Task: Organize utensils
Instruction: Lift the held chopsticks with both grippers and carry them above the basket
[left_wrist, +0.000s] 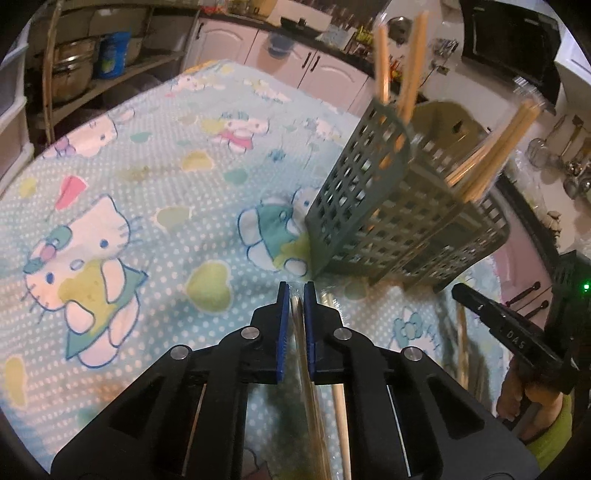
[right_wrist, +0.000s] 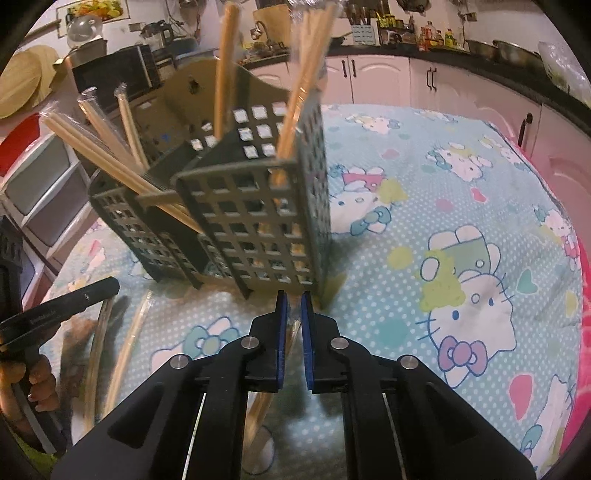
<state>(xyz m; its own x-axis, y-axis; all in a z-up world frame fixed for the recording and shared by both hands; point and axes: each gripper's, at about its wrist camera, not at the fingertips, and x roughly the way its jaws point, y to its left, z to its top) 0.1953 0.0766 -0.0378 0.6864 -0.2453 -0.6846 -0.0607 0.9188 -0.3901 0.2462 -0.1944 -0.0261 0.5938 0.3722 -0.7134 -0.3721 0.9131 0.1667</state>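
I'm clenching both tools, L tool & R tool, each on wrapped chopsticks beside the caddy.

Both views are lit by warm indoor light that leaves the patterned tablecloth bright and evenly exposed, while the dark cabinets and shelves behind fall dim. Fisheye distortion bends the counter line and the cloth's edges into curves, and black vignetting fills the corners of each frame. The chopsticks standing in the grey utensil holder are smeared with blur, and soft shadows pool on the cloth at the holder's base.
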